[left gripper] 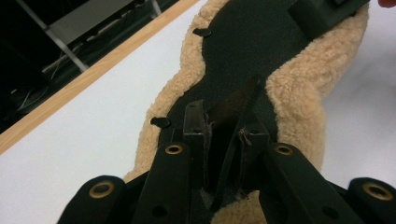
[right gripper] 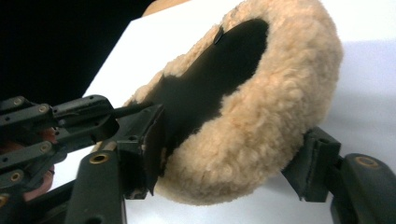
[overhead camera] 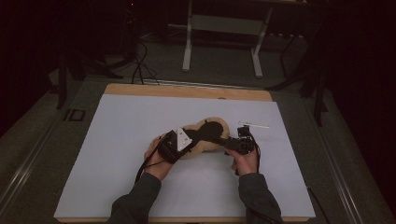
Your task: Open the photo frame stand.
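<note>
Best to keep left gripper (left gripper: 224, 140) clamped on the black strap (left gripper: 233, 100) of the tan fleece insole with black sole face (left gripper: 243, 51), just ahead of its jaws; then close right gripper (right gripper: 229, 163), wide around the fleece toe end (right gripper: 261, 116), squarely, without crushing.

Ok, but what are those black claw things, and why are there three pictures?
A person sits at a table covered in white and holds a tool in each hand. Each tool has two black jaws that pinch. One picture is taken from above. The other two come from small cameras riding on the tools, looking along their jaws. On the table lie a fluffy tan pad with a black middle and a small white stick. The left gripper pinches a black flap of the pad. The right gripper has its jaws around the pad's fluffy end; I cannot tell if it is squeezing.
</note>
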Tool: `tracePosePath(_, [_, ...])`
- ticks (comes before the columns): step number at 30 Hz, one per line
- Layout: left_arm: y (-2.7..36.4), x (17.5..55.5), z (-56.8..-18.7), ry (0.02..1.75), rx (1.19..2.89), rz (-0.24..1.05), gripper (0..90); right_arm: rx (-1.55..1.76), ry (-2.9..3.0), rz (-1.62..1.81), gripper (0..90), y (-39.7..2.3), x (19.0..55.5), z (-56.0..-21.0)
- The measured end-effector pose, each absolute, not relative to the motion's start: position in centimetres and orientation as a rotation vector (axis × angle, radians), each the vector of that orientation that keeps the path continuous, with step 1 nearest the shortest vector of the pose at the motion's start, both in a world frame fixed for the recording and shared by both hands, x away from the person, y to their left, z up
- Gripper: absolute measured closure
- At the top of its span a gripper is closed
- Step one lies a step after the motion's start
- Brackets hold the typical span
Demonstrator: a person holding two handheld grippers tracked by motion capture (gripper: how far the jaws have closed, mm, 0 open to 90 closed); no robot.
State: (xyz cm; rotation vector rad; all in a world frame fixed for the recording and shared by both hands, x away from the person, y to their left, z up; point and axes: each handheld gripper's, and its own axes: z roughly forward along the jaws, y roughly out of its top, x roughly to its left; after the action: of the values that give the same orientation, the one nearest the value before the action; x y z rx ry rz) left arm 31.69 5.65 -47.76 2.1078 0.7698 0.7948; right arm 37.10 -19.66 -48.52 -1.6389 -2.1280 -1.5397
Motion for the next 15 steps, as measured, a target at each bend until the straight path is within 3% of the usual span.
tracePosePath(15, [7.5, 31.0, -47.1, 0.809, 2.032, 0.699, 71.2, -1.557, -2.254, -1.576, 40.7, -18.5, 36.9, -46.2])
